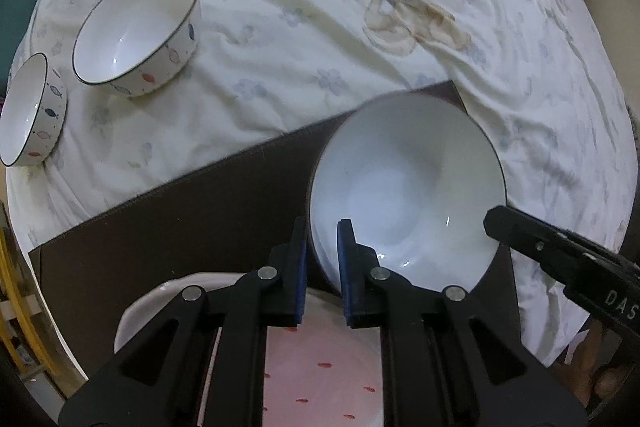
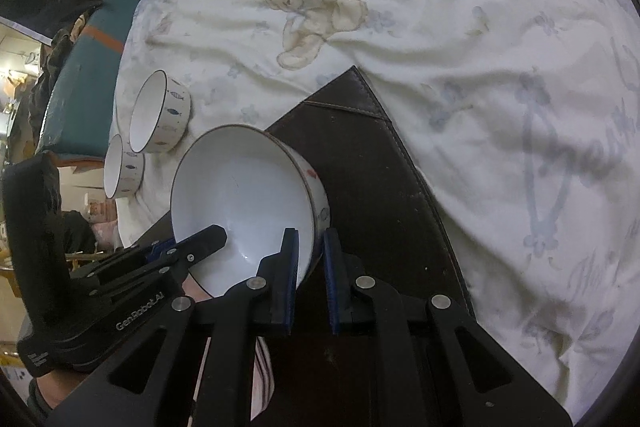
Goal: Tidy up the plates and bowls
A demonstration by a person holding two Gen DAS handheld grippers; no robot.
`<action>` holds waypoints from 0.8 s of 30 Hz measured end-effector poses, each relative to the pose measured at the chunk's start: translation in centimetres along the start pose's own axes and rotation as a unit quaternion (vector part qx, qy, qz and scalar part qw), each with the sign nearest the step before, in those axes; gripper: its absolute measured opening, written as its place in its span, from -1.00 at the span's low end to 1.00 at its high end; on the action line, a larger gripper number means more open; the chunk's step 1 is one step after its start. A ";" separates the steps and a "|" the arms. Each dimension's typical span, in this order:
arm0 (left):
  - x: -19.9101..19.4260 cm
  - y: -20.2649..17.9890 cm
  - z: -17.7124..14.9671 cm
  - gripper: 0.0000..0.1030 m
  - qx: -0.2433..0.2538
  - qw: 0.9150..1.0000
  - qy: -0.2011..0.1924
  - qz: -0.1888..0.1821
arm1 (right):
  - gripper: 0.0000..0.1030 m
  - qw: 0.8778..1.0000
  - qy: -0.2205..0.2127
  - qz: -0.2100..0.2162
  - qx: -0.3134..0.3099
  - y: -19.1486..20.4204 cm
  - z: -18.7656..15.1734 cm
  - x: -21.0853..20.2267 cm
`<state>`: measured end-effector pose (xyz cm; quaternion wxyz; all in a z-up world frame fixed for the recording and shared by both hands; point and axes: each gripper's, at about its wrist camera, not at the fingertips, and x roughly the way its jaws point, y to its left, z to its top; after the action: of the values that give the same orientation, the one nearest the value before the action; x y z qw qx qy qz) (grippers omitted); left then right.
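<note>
Bowl (image 1: pixel 404 187) hangs tilted above the mat (image 1: pixel 180 227), its rim pinched by both claws, left claw (image 1: pixel 323 267) and right claw (image 2: pixel 311 279).

We note a large bowl (image 1: pixel 406 187), white inside with a dark rim; its outer wall, in the right wrist view, shows red and blue marks. Two smaller bowls (image 1: pixel 136 31) (image 1: pixel 32 109) are white with red and blue fish. Plate (image 1: pixel 320 383): pink, red flecks. Mat (image 1: pixel 180 219): dark brown. Sheet (image 1: pixel 300 27): cream, pale blue flowers, tan bear print.
</note>
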<state>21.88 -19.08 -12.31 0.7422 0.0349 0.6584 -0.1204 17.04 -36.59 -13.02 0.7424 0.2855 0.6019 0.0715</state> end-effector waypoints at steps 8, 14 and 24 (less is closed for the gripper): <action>0.0 0.7 1.8 -0.75 0.004 1.000 -0.010 0.009 | -0.66 1.000 0.009 0.008 0.009 -0.1 0.9 0.5; 1.6 0.0 2.0 -0.78 0.014 1.000 0.003 0.018 | -0.65 1.000 0.018 -0.016 -0.008 0.6 1.3 2.1; -0.9 -1.1 1.6 -0.79 0.027 0.998 -0.045 0.030 | -0.62 0.993 -0.010 -0.073 -0.091 3.1 1.2 2.2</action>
<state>23.06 -20.32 -11.10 0.7730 0.0691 0.6198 -0.1169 19.45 -33.46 -13.21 0.7746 0.1729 0.6045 0.0689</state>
